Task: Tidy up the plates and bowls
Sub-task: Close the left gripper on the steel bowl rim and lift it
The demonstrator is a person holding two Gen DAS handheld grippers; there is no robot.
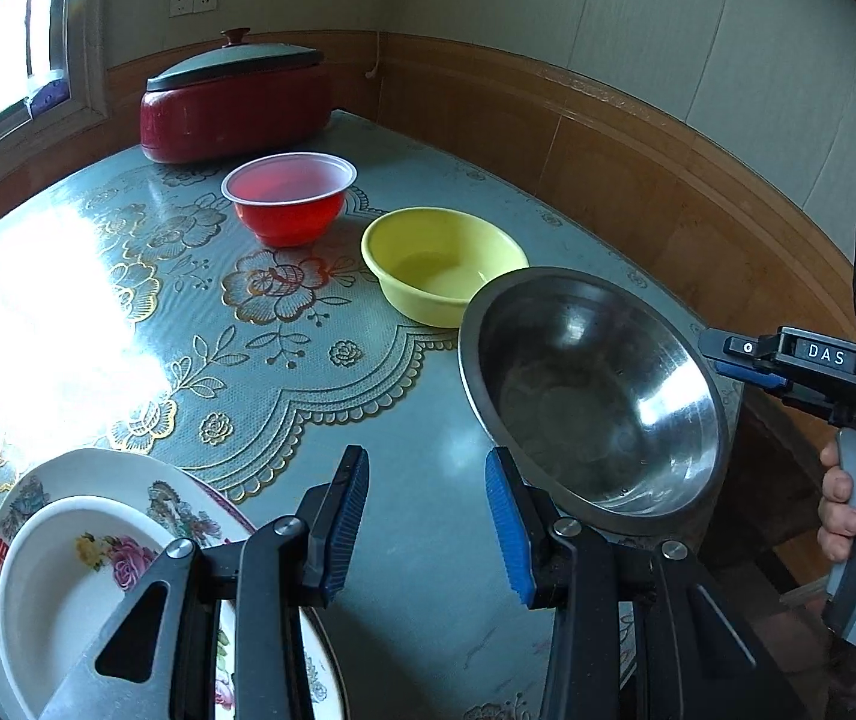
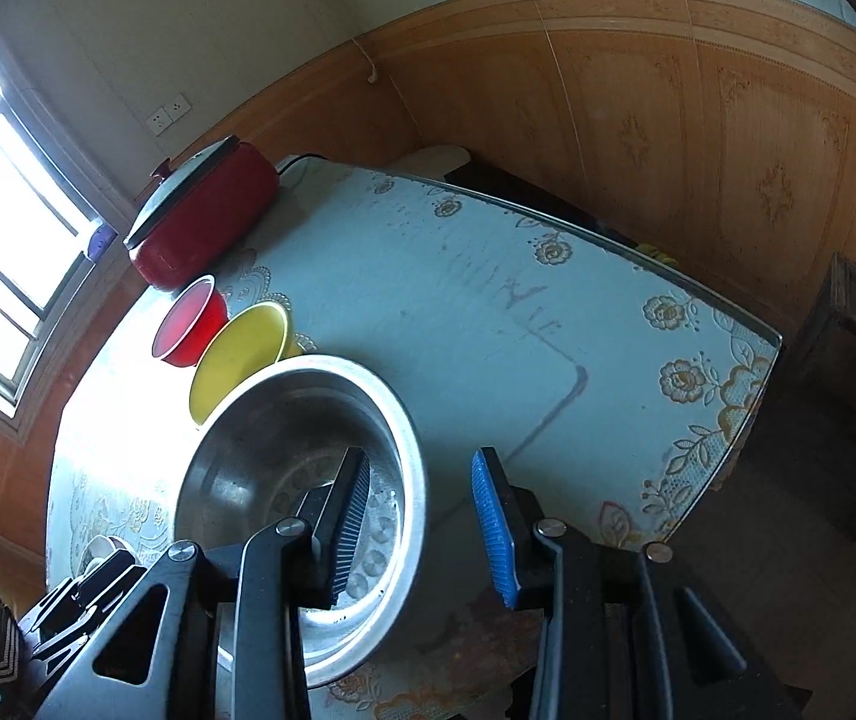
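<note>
Two grippers are working over a table (image 1: 284,396) carrying a red pot (image 1: 230,114) at its far corner. The left gripper (image 1: 428,531) is hovering with its jaws apart and nothing between them, at the table end opposite the pot. The right gripper (image 2: 422,519) is also standing with its jaws apart, straddling the rim of a steel bowl (image 2: 260,468): one finger (image 2: 347,516) is lying inside the bowl and the other (image 2: 491,528) outside it. Whether either pad is touching the rim cannot be told. The steel bowl is sitting farthest from the pot in a row of three, at the table's near edge. A red bowl (image 1: 290,198) is standing just in front of the pot, and a yellow bowl (image 1: 440,264) is standing next, between the red bowl and the steel one. A white dish (image 1: 56,576) is resting inside a flowered plate (image 1: 86,468), well apart from the pot, under the left gripper's frame. A hand (image 1: 842,510) is gripping the right gripper's handle.
</note>
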